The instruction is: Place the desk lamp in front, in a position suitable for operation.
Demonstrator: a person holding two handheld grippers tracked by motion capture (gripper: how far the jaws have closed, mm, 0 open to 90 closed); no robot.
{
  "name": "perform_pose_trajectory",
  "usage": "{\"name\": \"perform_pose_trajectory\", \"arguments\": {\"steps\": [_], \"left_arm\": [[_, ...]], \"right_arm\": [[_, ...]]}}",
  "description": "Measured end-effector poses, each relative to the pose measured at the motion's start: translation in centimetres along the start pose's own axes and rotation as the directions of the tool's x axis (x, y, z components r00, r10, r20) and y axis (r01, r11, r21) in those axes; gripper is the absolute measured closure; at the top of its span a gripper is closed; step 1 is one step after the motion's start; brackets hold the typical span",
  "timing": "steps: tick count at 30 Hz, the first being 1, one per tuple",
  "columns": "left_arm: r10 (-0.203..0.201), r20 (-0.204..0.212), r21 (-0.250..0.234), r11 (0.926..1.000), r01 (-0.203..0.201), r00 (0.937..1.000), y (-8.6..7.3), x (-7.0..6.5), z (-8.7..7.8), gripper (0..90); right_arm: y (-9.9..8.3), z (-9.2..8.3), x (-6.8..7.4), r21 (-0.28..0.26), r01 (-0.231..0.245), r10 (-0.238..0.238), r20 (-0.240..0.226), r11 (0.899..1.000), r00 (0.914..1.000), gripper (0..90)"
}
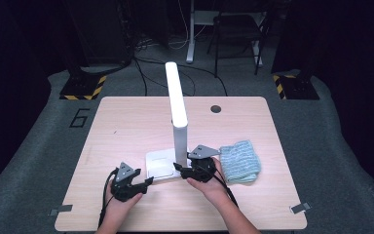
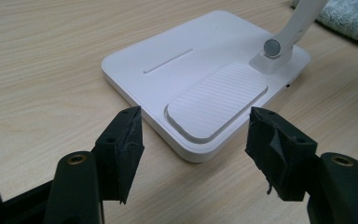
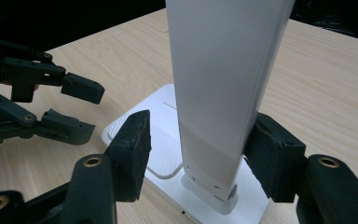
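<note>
The left gripper (image 1: 148, 182) sits at the near left of the table (image 1: 126, 122) in the high view, its jaws wide apart and pointing at the near left corner of the white lamp base (image 1: 159, 165), with nothing between them. The right gripper (image 1: 177, 167) is just right of the base, its jaws reaching in around the foot of the lamp post (image 1: 179, 144). The lit lamp head (image 1: 175, 92) rises from that post and leans away toward the far side of the table. A folded blue-green cloth (image 1: 241, 161) lies just beside the right hand (image 1: 209, 183).

In the left gripper view, the left gripper (image 2: 193, 126) stands wide open over bare wood, and the near corner of the lamp base (image 2: 168, 79) (with its ribbed pad (image 2: 216, 100)) lies just ahead of the jaw tips, not touching either one. The cloth (image 2: 349, 18) shows at the top right.

In the right gripper view, the right gripper (image 3: 198, 137) brackets the lamp post (image 3: 219, 93). The right-hand pad sits against the post's edge, while a clear gap remains at the left-hand pad, so the post is between the jaws but not clamped. The left gripper (image 3: 81, 109) shows farther off at the left, open.
</note>
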State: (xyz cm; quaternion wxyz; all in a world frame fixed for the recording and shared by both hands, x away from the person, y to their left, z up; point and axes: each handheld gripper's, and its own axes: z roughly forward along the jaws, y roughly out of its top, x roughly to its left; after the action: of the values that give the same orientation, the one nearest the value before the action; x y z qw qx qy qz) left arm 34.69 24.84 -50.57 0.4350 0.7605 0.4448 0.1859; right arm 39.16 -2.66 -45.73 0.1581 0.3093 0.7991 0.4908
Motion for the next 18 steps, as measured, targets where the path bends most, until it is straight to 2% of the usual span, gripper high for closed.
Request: {"name": "perform_pose_trajectory", "arguments": {"steps": [10, 12, 18], "left_arm": [[-0.005, -0.001, 0.004, 1.0, 0.005, 1.0, 0.0, 0.2, 0.1, 36.2], [-0.005, -0.003, 0.002, 1.0, 0.005, 1.0, 0.0, 0.2, 0.1, 36.2], [0.004, -0.01, 0.01, 0.9999, -0.003, 0.9999, -0.1, 0.3, 0.3, 36.8]], "right_arm": [[-0.4, -0.4, 1.6, -0.005, 0.016, -0.016, -0.033, 1.0, 0.9993, 45.0], [-0.3, -0.4, 1.6, -0.003, 0.027, -0.028, -0.047, 1.0, 0.9985, 45.9], [0.0, 0.4, 1.5, -0.002, 0.031, -0.032, -0.04, 1.0, 0.9987, 50.2]]}}
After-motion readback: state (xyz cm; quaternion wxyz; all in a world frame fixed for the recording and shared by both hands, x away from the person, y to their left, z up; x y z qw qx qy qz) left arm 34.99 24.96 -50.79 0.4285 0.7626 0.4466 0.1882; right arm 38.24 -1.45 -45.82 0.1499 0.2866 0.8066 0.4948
